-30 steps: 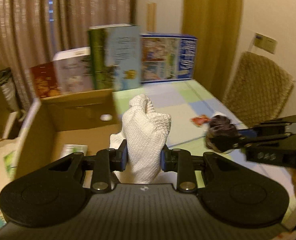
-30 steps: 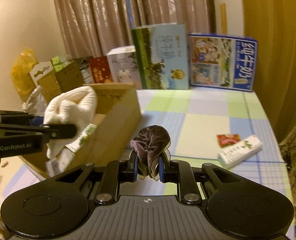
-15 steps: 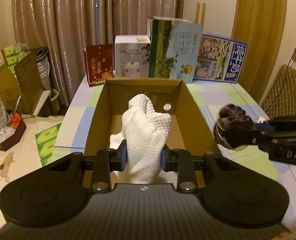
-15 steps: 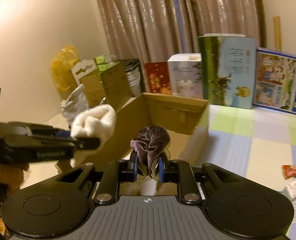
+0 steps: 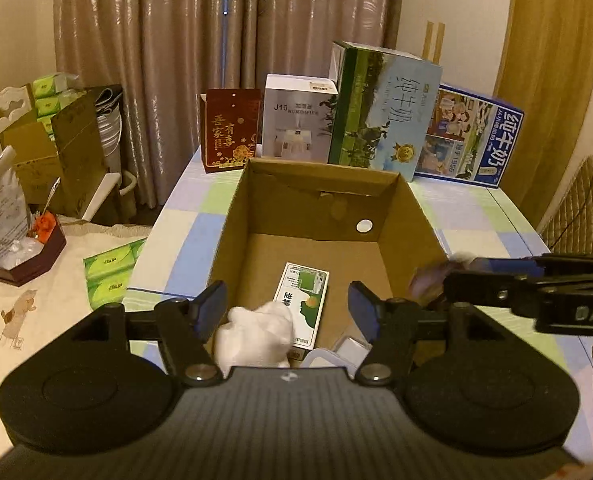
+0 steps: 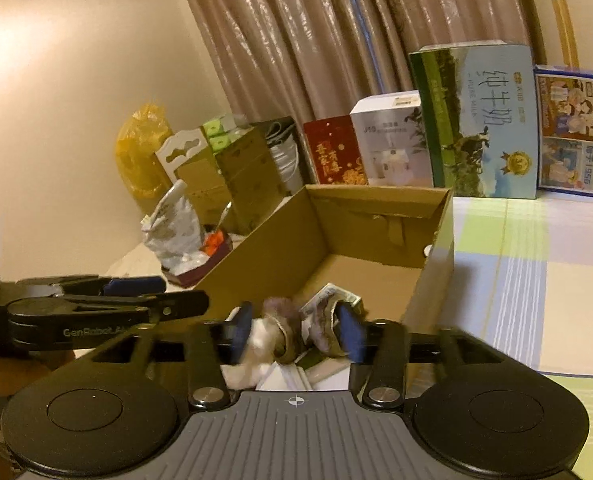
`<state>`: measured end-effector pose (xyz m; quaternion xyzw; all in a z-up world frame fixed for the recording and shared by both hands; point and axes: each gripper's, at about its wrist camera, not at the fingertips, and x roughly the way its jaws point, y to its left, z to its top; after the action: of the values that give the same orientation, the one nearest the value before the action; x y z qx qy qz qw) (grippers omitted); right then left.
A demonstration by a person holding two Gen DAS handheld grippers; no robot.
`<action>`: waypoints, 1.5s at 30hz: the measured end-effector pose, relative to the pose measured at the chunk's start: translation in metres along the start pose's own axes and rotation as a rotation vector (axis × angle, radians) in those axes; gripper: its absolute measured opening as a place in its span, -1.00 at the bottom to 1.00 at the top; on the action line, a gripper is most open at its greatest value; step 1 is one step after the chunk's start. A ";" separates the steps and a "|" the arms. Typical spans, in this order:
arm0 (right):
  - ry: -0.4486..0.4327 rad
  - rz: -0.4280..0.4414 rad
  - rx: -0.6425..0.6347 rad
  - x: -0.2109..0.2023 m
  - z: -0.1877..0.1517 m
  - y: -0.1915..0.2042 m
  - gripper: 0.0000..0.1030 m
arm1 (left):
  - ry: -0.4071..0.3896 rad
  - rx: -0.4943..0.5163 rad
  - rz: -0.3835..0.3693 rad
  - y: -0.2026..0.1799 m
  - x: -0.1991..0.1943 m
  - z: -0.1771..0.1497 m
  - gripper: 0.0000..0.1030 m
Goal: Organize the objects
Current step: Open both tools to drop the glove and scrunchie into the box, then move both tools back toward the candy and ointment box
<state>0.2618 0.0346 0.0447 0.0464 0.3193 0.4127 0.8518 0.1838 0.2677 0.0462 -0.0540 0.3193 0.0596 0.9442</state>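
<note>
My left gripper [image 5: 287, 311] hangs over the near end of the cardboard box [image 5: 410, 216], its fingers spread wide with nothing between them. The white cloth [image 5: 256, 334] sits below that gap, blurred, low inside the box and partly over a green and white packet [image 5: 302, 304] lying flat on the box floor. I cannot tell whether the cloth is resting or in the air.

My right gripper [image 6: 296, 330] is over the same box, coming in from its right wall, and its fingers are also parted. The dark purple scrunchie [image 6: 284, 332] is between them, smeared by blur and touching neither blue pad clearly, so it looks loose. Beneath it I see the white cloth [image 6: 256, 344] and the packet [image 6: 328, 296] in the box [image 6: 436, 264].

The box stands on the counter [image 5: 476, 216], which wears a checked cloth in pale green, blue and cream. Behind the box a row of cartons stands upright against the curtain [image 5: 216, 40]: a red gift box [image 5: 230, 136], a white humidifier box [image 5: 298, 120], a tall green milk carton [image 5: 384, 112] and a blue milk carton [image 5: 468, 140]. To the left, off the counter, a green tissue pack [image 5: 108, 272] lies on a cream surface.
</note>
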 end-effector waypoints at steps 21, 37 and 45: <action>-0.070 -0.071 0.029 -0.042 -0.002 -0.029 0.31 | -0.018 0.020 -0.059 -0.031 -0.001 0.005 0.42; -0.091 -0.252 0.079 -0.099 -0.023 -0.089 0.75 | -0.054 0.124 -0.243 -0.136 0.012 0.017 0.66; -0.067 -0.425 0.194 -0.137 -0.047 -0.151 0.83 | -0.032 0.195 -0.311 -0.196 0.030 0.014 0.73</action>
<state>0.2735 -0.1731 0.0253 0.0735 0.3317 0.1898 0.9212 0.2445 0.0784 0.0514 -0.0098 0.2963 -0.1177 0.9478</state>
